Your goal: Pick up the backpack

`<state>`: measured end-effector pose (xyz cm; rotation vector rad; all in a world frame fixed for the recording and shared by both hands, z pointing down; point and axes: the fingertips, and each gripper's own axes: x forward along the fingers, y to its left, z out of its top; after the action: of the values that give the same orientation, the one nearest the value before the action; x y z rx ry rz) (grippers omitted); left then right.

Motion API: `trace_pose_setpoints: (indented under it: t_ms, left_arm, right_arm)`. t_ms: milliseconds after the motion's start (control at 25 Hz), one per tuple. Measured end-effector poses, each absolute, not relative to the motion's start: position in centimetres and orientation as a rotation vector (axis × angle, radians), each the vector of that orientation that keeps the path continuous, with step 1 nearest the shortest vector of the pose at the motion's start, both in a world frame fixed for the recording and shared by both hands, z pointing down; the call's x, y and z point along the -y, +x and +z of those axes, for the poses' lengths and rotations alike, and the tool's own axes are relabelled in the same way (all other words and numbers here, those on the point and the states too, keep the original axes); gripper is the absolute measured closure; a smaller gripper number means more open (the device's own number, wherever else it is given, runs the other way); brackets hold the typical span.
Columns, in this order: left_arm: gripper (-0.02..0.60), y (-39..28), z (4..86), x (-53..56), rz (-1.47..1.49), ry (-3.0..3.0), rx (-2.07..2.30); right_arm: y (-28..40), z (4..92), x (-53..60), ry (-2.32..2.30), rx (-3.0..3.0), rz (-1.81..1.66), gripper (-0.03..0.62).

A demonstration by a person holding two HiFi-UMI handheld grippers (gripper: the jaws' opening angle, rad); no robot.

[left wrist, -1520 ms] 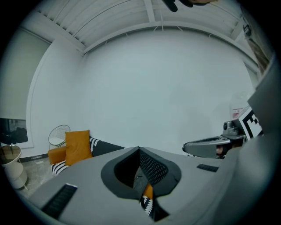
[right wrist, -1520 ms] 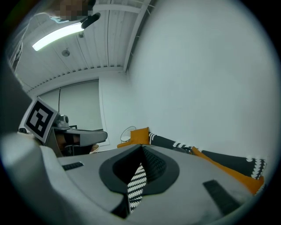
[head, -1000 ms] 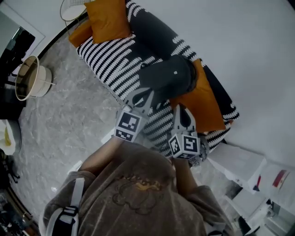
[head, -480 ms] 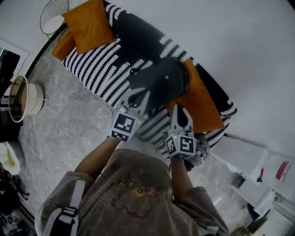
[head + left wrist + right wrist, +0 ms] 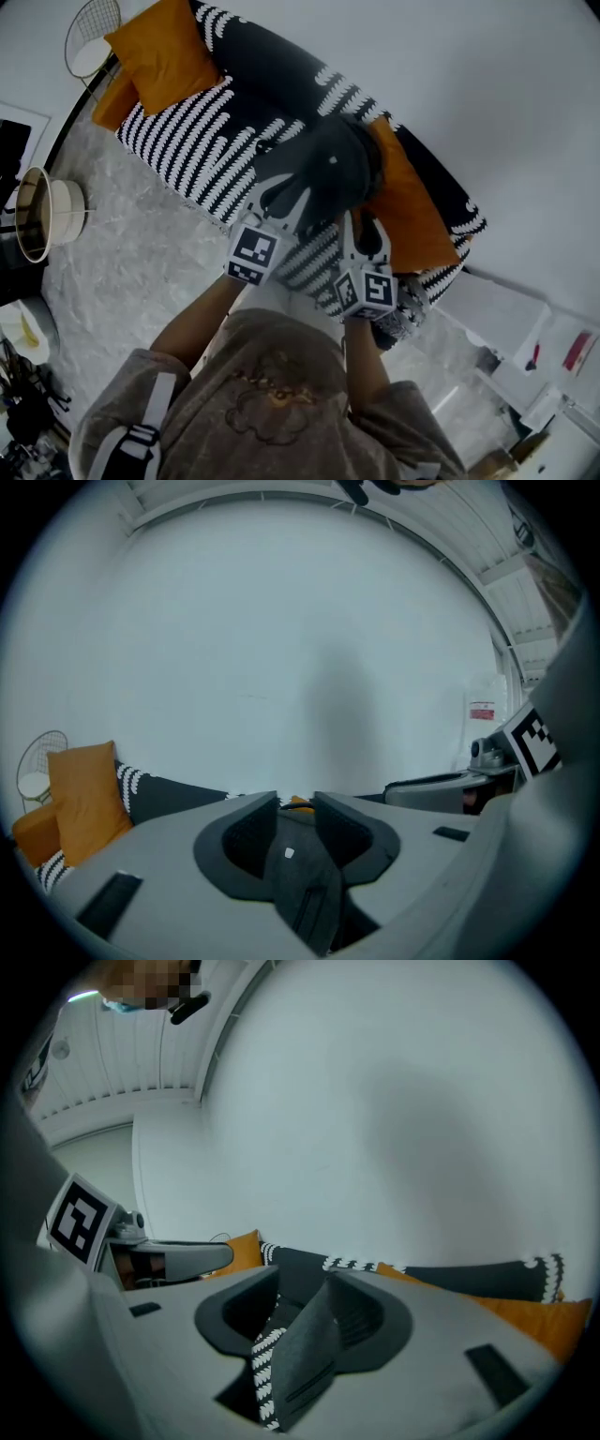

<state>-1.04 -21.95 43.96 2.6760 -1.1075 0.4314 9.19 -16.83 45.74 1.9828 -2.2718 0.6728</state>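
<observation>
A dark grey backpack [image 5: 323, 169] lies on a black-and-white striped sofa [image 5: 202, 131], leaning against an orange cushion [image 5: 403, 211]. My left gripper [image 5: 286, 195] is at the backpack's near left edge. Its jaws have just been opening and stand slightly apart, with backpack [image 5: 295, 878] fabric showing in the gap. My right gripper [image 5: 361, 232] is at the backpack's near right corner. Its jaws have also just been opening, and the backpack [image 5: 309, 1354] edge and striped sofa cover show between them. Neither pair of pads visibly presses on the fabric.
A second orange cushion [image 5: 164, 52] sits at the sofa's far left end, beside a white wire side table [image 5: 89, 37]. A round drum-shaped lamp [image 5: 42, 211] stands on the grey marble floor at left. White boxes [image 5: 502, 323] lie right of the sofa.
Both grippers have moved forward and down from in front of the sofa to the backpack's near edge. Their jaws, shut before, now stand apart.
</observation>
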Motion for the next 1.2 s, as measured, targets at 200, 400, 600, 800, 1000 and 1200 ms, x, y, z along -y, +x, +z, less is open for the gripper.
trace_pose_setpoints:
  t_ms: [200, 400, 600, 800, 1000, 1200]
  left_arm:
    - [0.232, 0.0, 46.7, 24.2, 0.47, 2.628, 1.043]
    - [0.232, 0.6, 50.3, 26.6, 0.547, 2.608, 1.008]
    - [0.224, 1.8, 54.8, 29.0, 0.592, 2.59, 0.971]
    - [0.224, 2.5, 60.1, 31.5, 0.65, 2.599, 0.952]
    - [0.224, 3.5, 65.2, 34.5, 0.656, 2.611, 0.939]
    - [0.222, 4.5, 68.9, 36.6, 0.68, 2.63, 0.917]
  right_arm:
    - [9.8, 48.2, 18.9, 1.998, 2.221, 0.74, 0.284]
    - [10.3, 51.8, 20.0, 1.971, 2.143, 0.812, 0.279]
    - [10.8, 57.0, 19.6, 1.968, 2.036, 0.904, 0.272]
    - [10.9, 62.6, 19.1, 1.973, 1.962, 1.0, 0.272]
    - [12.0, 67.3, 20.0, 2.012, 1.907, 1.035, 0.27]
    - [12.9, 70.7, 20.8, 2.047, 1.88, 1.042, 0.272]
